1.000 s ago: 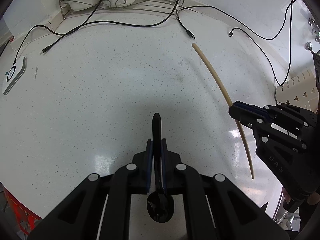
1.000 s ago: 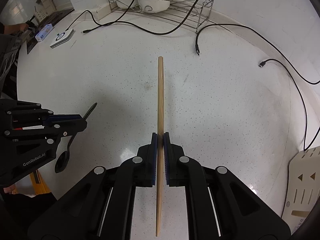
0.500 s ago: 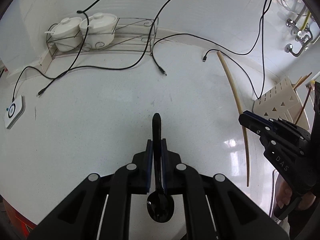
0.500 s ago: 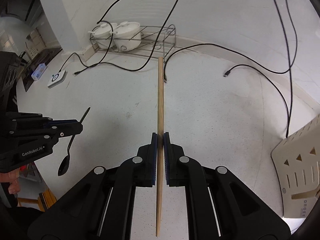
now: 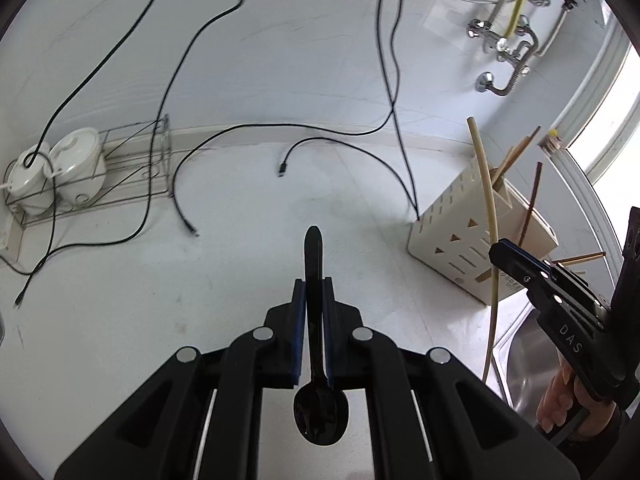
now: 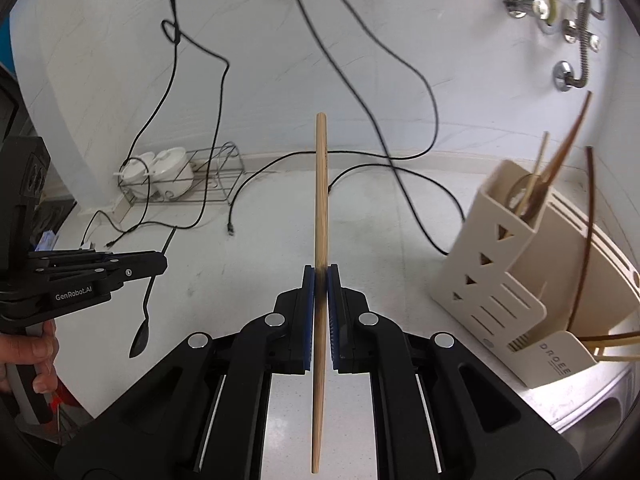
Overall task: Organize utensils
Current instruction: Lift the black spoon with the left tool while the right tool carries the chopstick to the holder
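We see left tool [image 5: 314,300] tilted down, clamping black spoon [image 5: 318,392], bowl at 6 o'clock | right tool [image 6: 320,284] tilted down, clamping wooden chopstick [image 6: 321,200], pointing 12 o'clock | utensil holder [image 6: 504,280] at 3 o'clock

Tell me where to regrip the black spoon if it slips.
Take the black spoon mid-handle, as the left gripper does now, coming from the bowl end: the handle is slim and straight between the jaws, while the rounded bowl offers nothing flat.

Kitchen: white counter [image 5: 240,264], steel sink [image 5: 520,364], wall taps [image 6: 568,28], utensil holder [image 6: 504,280], lidded pots [image 5: 52,172].
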Demonstrator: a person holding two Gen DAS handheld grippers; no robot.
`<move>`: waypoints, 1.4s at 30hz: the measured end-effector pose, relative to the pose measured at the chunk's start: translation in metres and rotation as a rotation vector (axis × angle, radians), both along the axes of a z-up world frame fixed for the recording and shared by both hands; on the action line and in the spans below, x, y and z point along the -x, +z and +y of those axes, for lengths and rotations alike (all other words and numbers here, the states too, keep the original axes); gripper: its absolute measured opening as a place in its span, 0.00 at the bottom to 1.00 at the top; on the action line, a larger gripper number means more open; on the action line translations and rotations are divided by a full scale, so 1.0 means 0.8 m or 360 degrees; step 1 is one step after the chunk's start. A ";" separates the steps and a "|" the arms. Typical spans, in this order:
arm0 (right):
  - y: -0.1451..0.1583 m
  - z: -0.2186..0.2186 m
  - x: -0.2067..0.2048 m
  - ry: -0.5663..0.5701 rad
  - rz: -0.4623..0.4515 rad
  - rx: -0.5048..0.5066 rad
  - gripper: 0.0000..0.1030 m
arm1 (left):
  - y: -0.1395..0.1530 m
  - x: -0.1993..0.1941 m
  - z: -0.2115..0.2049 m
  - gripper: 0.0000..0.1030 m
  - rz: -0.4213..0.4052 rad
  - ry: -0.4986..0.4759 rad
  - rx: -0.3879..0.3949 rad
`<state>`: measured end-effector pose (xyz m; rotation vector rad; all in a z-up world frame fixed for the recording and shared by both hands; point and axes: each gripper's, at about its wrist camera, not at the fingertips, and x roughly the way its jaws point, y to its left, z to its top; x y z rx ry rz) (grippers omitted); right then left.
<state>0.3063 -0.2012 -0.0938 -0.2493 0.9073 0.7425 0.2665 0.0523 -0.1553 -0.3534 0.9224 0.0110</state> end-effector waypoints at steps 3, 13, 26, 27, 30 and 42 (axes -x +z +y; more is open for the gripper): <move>0.016 -0.035 -0.008 -0.0138 -0.0080 -0.0044 0.06 | 0.016 -0.022 -0.026 0.08 -0.0077 -0.0093 0.0016; 0.068 -0.144 -0.023 -0.0522 -0.0401 -0.0234 0.06 | 0.078 -0.079 -0.114 0.08 -0.0431 -0.0337 0.0031; 0.108 -0.217 -0.030 -0.0754 -0.0904 -0.0401 0.06 | 0.122 -0.120 -0.159 0.08 -0.0886 -0.0437 0.0191; 0.109 -0.216 -0.030 -0.0753 -0.0939 -0.0395 0.06 | 0.123 -0.123 -0.159 0.08 -0.0919 -0.0437 0.0196; 0.106 -0.213 -0.029 -0.0723 -0.1028 -0.0357 0.06 | 0.129 -0.130 -0.160 0.08 -0.0994 -0.0451 0.0220; 0.076 -0.195 -0.037 -0.0652 -0.1257 -0.0248 0.06 | 0.108 -0.179 -0.178 0.08 -0.1020 -0.0429 0.0188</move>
